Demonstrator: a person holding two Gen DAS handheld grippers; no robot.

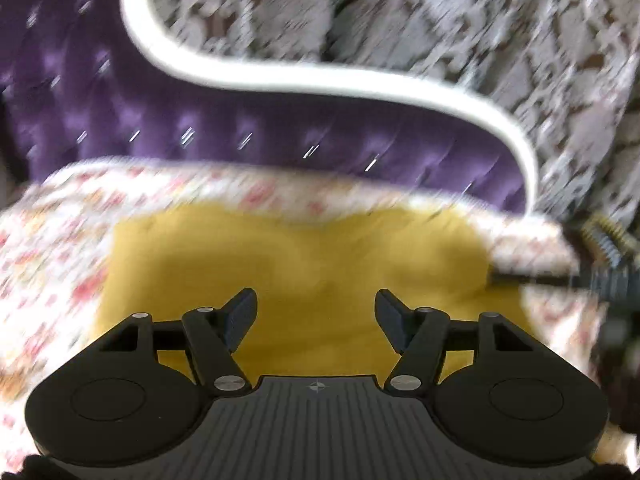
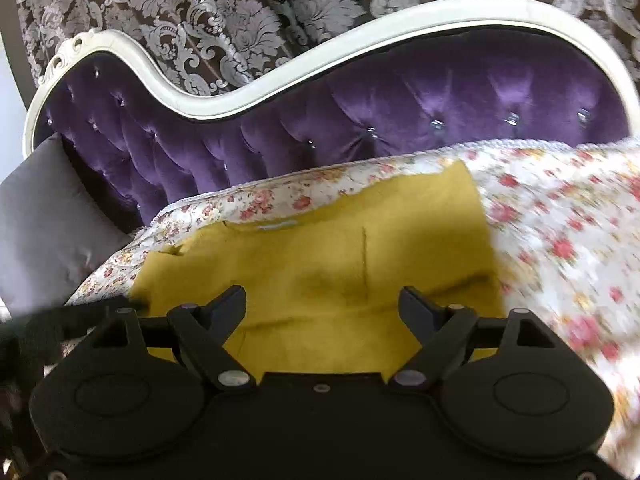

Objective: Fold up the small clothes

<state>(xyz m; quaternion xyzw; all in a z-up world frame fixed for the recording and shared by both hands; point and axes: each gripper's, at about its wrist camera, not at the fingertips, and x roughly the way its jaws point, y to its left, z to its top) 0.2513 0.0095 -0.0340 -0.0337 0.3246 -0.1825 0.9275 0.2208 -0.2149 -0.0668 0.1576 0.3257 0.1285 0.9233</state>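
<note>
A mustard-yellow garment lies flat on a floral bedspread. My left gripper is open above the garment's near part and holds nothing. In the right wrist view the same garment shows a neckline with a white label at its far edge and a vertical seam. My right gripper is open over the garment's near part, empty. The other gripper shows at the right edge of the left wrist view and at the left edge of the right wrist view. The left view is motion-blurred.
A purple tufted headboard with a white curved frame stands behind the bed. Patterned grey-brown curtains hang behind it. A grey pillow lies at the left. The floral bedspread extends to the right.
</note>
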